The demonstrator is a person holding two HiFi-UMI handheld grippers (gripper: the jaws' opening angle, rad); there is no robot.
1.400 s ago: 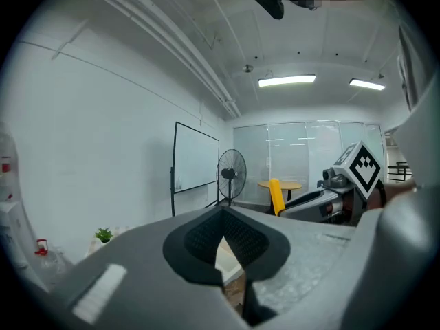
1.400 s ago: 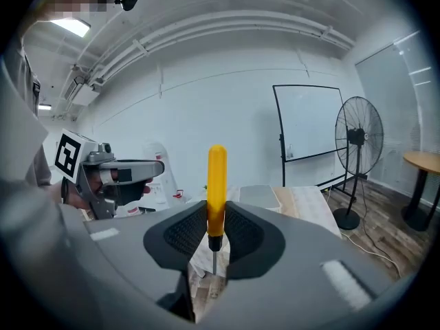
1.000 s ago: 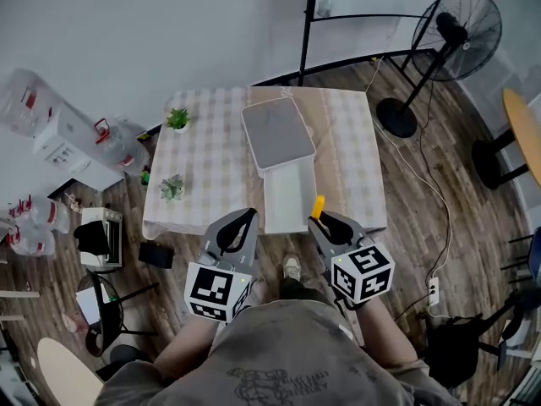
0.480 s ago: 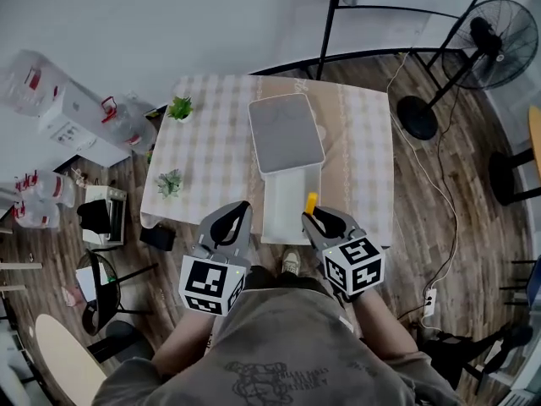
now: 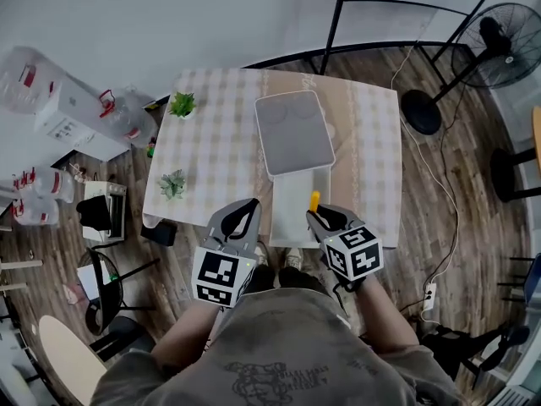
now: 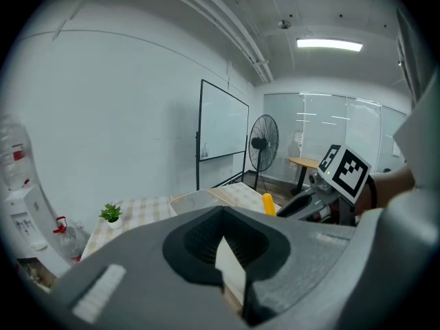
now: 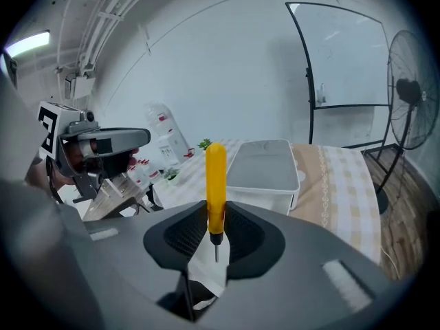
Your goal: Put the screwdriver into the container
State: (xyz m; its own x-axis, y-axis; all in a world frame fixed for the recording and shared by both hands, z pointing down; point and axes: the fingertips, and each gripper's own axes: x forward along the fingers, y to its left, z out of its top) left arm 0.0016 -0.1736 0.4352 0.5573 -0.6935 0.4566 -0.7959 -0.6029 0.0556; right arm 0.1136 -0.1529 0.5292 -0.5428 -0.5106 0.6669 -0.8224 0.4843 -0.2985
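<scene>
A yellow-handled screwdriver (image 7: 216,183) stands upright with my right gripper (image 7: 216,231) shut on its lower end, the thin metal tip pointing down between the jaws. From the head view, the screwdriver (image 5: 314,201) and right gripper (image 5: 328,224) hover at the table's front edge, just right of the white container (image 5: 297,194). A grey lid (image 5: 295,132) covers the container (image 7: 264,169). My left gripper (image 5: 239,224) is shut and holds nothing, to the left of the container's near wall. The left gripper view also shows the yellow handle (image 6: 268,203).
The checked tablecloth (image 5: 220,142) carries two small potted plants (image 5: 182,106) (image 5: 172,184) on its left side. A standing fan (image 5: 497,32) and a black stand pole (image 5: 341,11) are behind the table. Water bottles and boxes (image 5: 59,112) crowd the floor at left.
The head camera has shifted, so the table sits a little further right in view. Both grippers stay at the table's front edge, and the right one still holds the screwdriver.
</scene>
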